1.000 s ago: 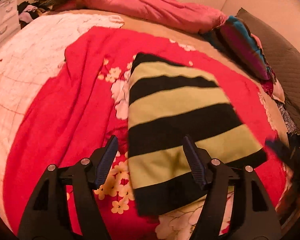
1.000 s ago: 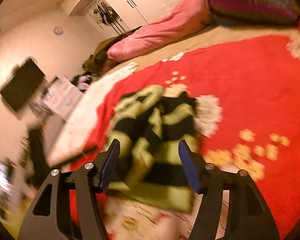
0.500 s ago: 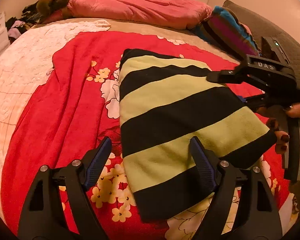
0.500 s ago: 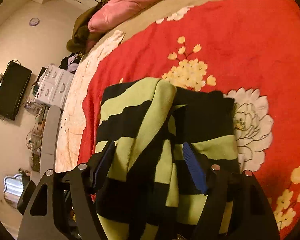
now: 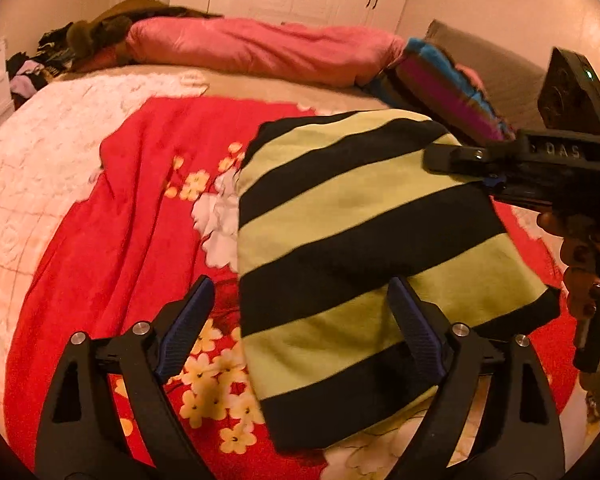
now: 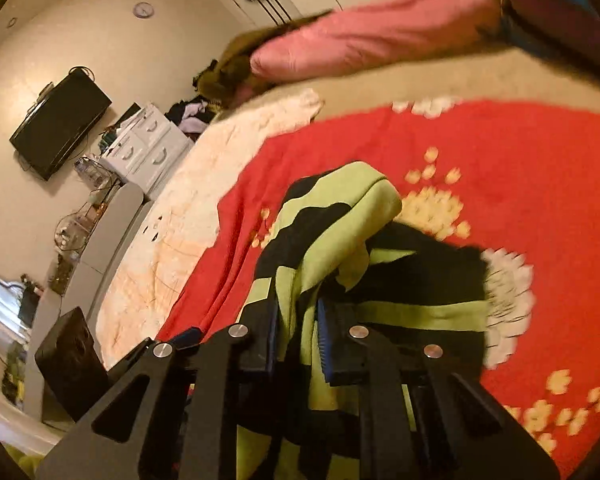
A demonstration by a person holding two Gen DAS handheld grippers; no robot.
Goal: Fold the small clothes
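Striped garment on the red floral blanket, one edge pinched

Red floral blanket lies bare left of the striped garment; left gripper widening, straddling its near left edge without touching; right gripper closing, pads pinching a bunched fold.

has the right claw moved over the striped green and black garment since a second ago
Yes. In the left wrist view the right claw now reaches over the striped green and black garment, before the striped pillow; earlier it was barely visible.
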